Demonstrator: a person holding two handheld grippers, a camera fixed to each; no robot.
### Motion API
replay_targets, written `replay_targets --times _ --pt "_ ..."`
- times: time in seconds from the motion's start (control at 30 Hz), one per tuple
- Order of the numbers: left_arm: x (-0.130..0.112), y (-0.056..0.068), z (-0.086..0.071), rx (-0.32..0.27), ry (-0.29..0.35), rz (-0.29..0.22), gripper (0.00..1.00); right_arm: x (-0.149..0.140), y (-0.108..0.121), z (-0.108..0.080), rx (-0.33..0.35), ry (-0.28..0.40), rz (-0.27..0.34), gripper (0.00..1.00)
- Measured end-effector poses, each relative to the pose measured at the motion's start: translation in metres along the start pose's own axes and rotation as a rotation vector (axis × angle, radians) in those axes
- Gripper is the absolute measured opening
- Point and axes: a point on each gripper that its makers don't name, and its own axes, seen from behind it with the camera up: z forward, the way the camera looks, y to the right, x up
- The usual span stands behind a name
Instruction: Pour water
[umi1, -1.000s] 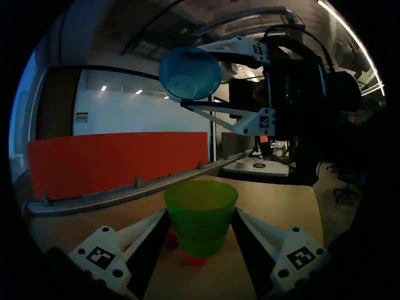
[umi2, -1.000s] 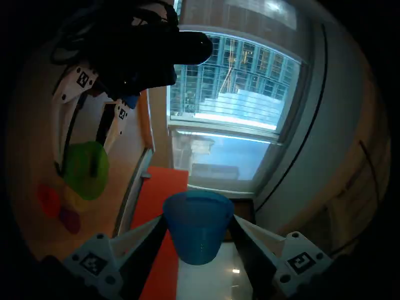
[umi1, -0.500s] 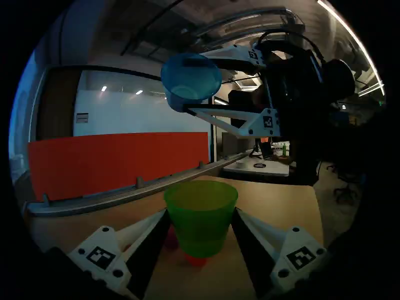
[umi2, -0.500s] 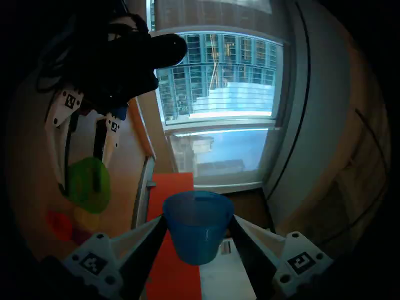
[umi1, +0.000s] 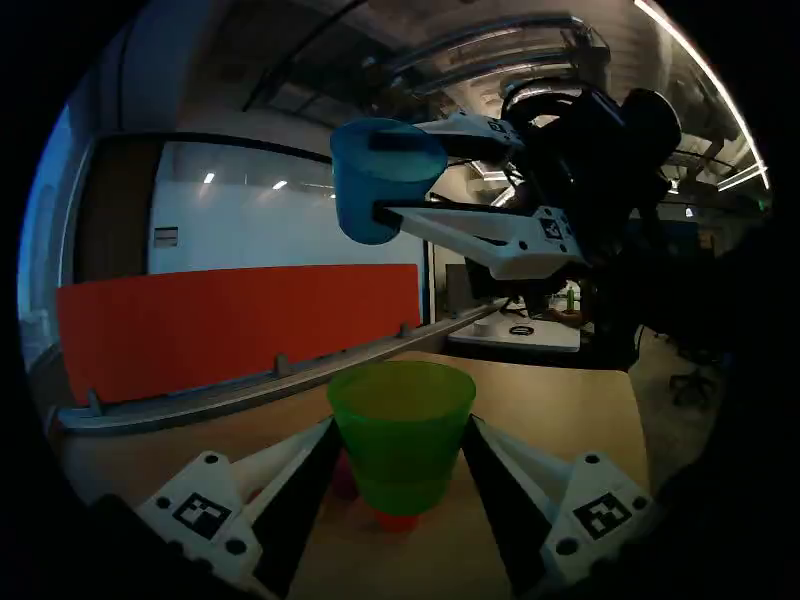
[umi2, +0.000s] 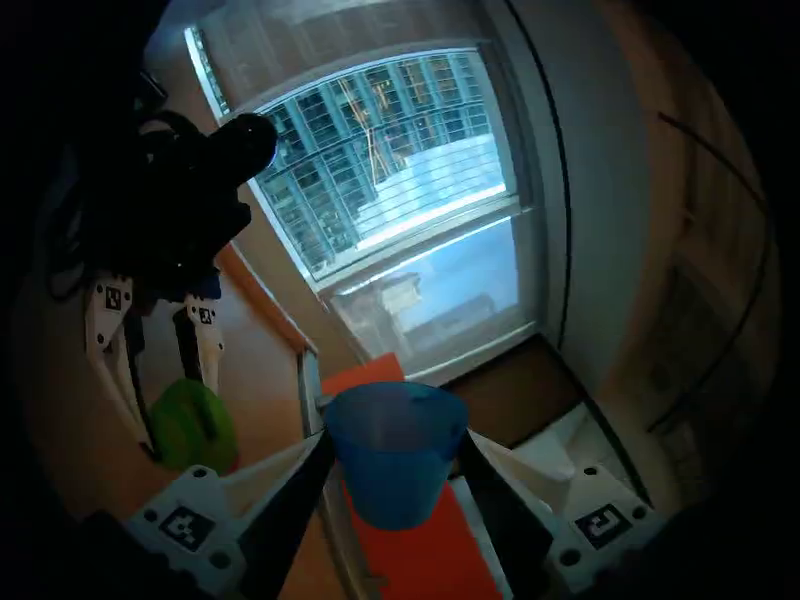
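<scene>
A tapered green cup (umi1: 402, 450) of smooth, translucent plastic is clamped between the fingers of the left gripper (umi1: 400, 430), low over a tan table (umi1: 560, 385). A blue cup (umi1: 372, 195) of the same shape is gripped by the right gripper (umi1: 398, 170), higher and farther off, nearly upright. Whether either cup holds water cannot be told. A flat orange panel (umi1: 230, 320) is seen at far left.

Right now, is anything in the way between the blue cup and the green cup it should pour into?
Nothing visible stands between them. The blue cup, clamped in the right hand-held gripper, hangs higher than the green cup, with only open air between.
</scene>
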Motion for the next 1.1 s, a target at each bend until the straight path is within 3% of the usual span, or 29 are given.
replay_targets --times 0.17,1.1 --pt "0.001 0.000 0.000 0.001 -0.001 0.004 0.81 -0.001 -0.003 -0.002 -0.007 0.004 0.098 0.88" --pt "0.005 -0.003 -0.003 0.017 0.000 0.016 0.81 0.015 -0.011 -0.016 0.030 0.055 0.862 0.88"
